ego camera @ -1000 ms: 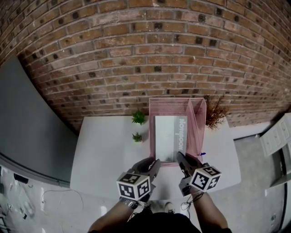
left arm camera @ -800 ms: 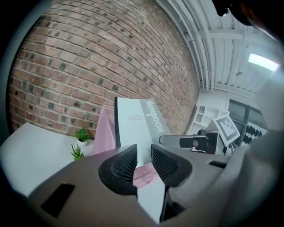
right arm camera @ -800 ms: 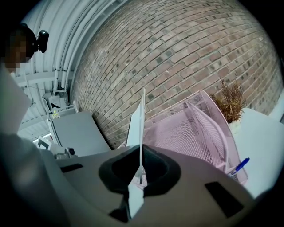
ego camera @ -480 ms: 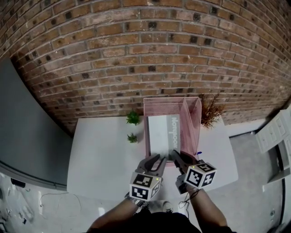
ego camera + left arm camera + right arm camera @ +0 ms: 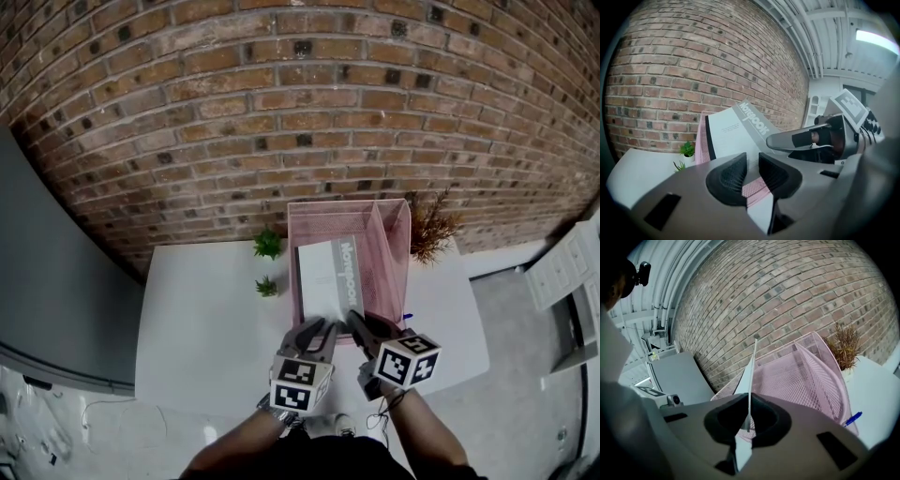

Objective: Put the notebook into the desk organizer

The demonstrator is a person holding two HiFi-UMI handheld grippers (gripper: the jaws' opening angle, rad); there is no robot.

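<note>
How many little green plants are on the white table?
2. One green plant stands at the back, left of the pink organizer; the other sits just nearer, also left of it. The brown dried plant on the right is not counted.

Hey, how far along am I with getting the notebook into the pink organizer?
Done: the notebook sits tilted between the walls of the pink mesh organizer. In hand: the right gripper has its fingers shut on the notebook's near edge; the left gripper is open beside it, holding nothing. Left: settle the notebook fully and let go; whether it touches the bottom can't be told.
</note>
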